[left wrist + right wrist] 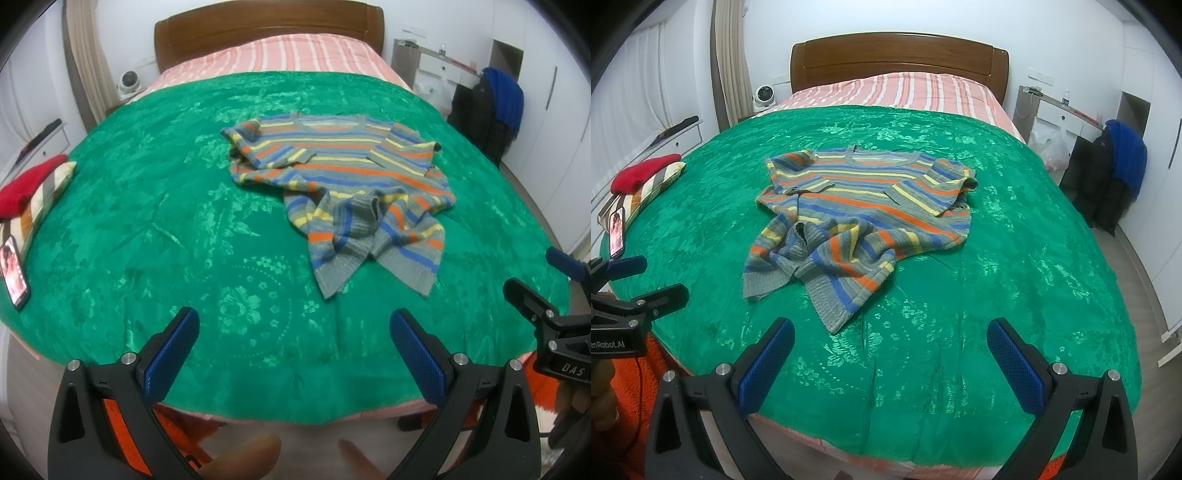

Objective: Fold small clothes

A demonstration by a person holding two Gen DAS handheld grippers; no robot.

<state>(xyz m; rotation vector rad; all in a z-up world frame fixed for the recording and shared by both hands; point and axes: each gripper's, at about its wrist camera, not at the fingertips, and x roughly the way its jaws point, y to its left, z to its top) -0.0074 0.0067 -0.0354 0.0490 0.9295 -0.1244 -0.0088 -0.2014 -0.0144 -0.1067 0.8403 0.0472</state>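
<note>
green satin bedspread point(1015, 258) with a woven flower pattern covers most of the bed, and on it we see the striped knit sweater point(864, 206) lying crumpled toward the middle. its neckline faces the wooden headboard point(897, 55), both sleeves are folded in over the chest, and the lower part is twisted into a bunched heap, so we cannot make out where the hem runs. how many layers lie in that heap is hidden from us.

we hold the left gripper point(295, 347) above the near edge of the bed, its blue-padded fingers point(173, 354) spread wide with nothing between them. the right gripper point(890, 354) hangs likewise near the foot of the bed, fingers apart and empty, well clear of the sweater. each gripper shows only partly at the edge of the other's view.

at the left edge of the bed a phone point(617, 230) stands with its screen lit; the picture on it is too small to read. beside it lie a red cloth point(642, 171) and a striped cushion point(653, 188), cut off by the frame. a pink striped sheet point(905, 90) shows beyond the bedspread. a blue garment point(1128, 155) hangs over dark clothes at the right wall; what carries them is hidden.
</note>
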